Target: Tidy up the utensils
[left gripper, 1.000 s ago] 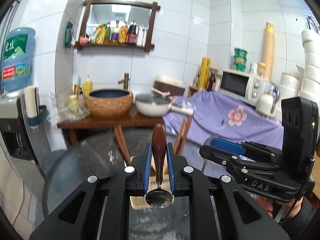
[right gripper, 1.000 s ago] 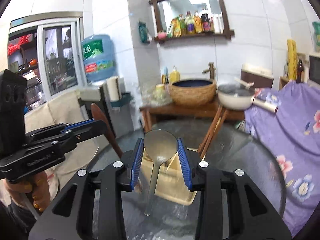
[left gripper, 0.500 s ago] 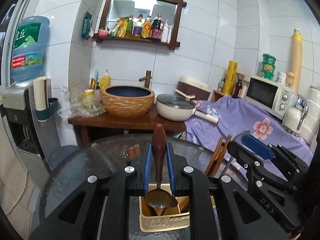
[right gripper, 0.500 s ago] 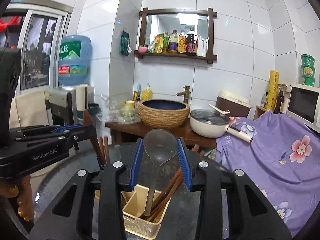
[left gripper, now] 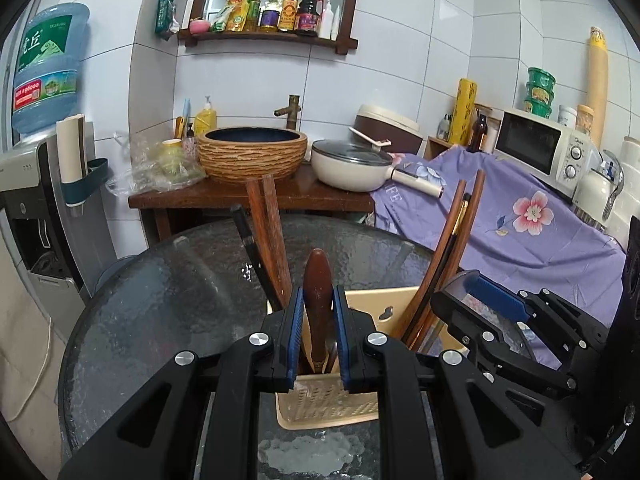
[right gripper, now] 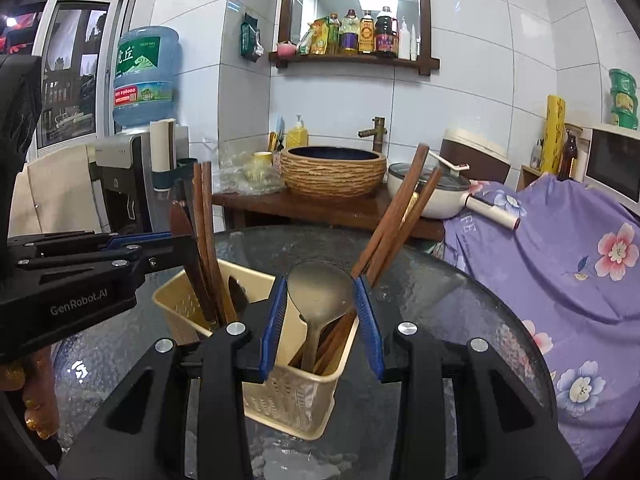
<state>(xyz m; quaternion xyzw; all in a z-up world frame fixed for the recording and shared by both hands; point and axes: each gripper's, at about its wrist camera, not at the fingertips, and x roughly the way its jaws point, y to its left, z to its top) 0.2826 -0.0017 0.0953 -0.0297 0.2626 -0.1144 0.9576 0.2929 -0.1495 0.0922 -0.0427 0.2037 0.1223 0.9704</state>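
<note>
A cream plastic utensil basket [left gripper: 328, 404] [right gripper: 288, 396] stands on a round dark glass table [left gripper: 168, 300]. Wooden chopsticks [left gripper: 268, 240] [right gripper: 400, 212] lean in both its compartments. My left gripper [left gripper: 318, 344] is shut on a brown wooden-handled spoon [left gripper: 318, 300], held upright with its lower end down in the basket's left compartment. My right gripper [right gripper: 320, 328] is shut on the bowl of a metal spoon [right gripper: 320, 292], whose handle reaches down into the basket's right compartment. Each gripper shows at the edge of the other's view.
Beyond the table stands a wooden stand with a woven basin [left gripper: 252, 152] and a white pan [left gripper: 352, 164]. A purple flowered cloth [left gripper: 520, 220] covers a surface to the right, with a microwave [left gripper: 540, 148]. A water dispenser [left gripper: 32, 184] stands at the left.
Both grippers have come down and closer to the basket. The two spoons' lower ends have gone down into its compartments.
</note>
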